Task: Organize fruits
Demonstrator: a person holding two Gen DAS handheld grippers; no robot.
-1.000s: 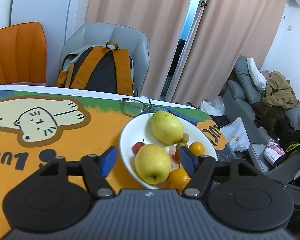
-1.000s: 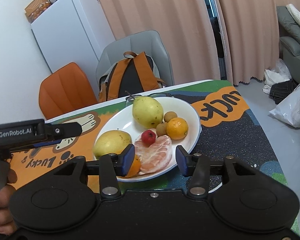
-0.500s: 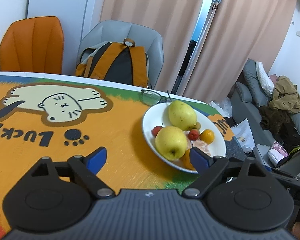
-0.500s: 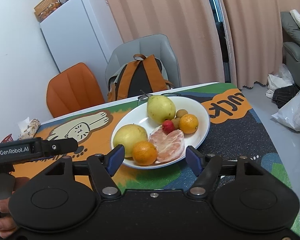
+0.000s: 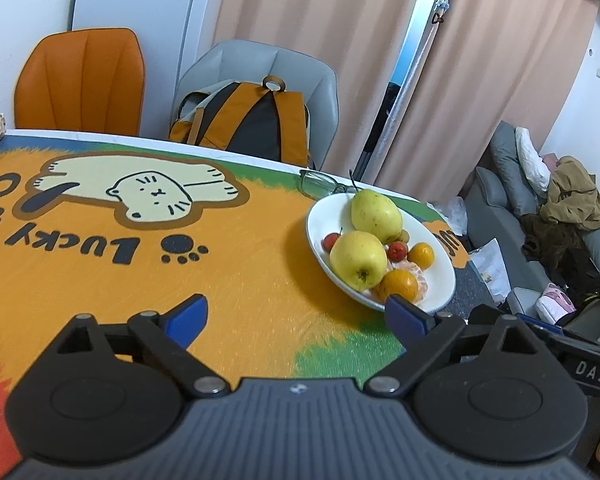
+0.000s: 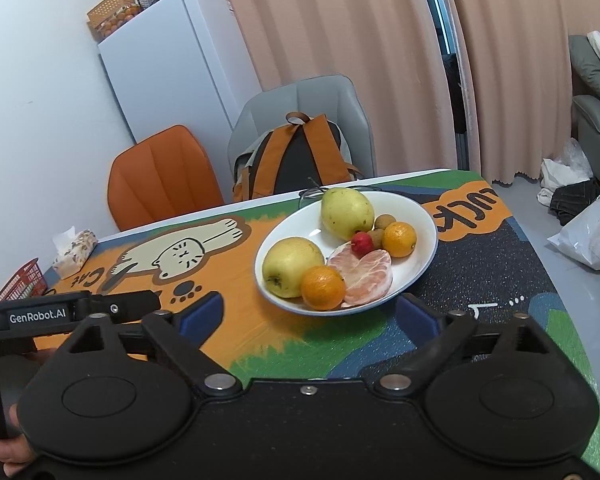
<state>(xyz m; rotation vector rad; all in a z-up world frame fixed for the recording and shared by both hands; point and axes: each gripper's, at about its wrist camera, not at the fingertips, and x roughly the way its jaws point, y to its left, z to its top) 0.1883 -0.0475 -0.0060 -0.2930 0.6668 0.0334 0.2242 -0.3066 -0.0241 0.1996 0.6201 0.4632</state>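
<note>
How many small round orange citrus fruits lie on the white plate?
2: one orange citrus fruit at the plate's near rim, one at its right side. Others may be hidden.

You are drawing both grippers back from the white plate (image 6: 428,256) of fruit. The left gripper (image 5: 296,318) and right gripper (image 6: 310,314) have just been spreading their jaws, now standing wide with nothing between them.

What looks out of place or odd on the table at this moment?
A pair of glasses lies right behind the fruit plate, which holds all the fruit. Nothing is spilled or damaged.
</note>
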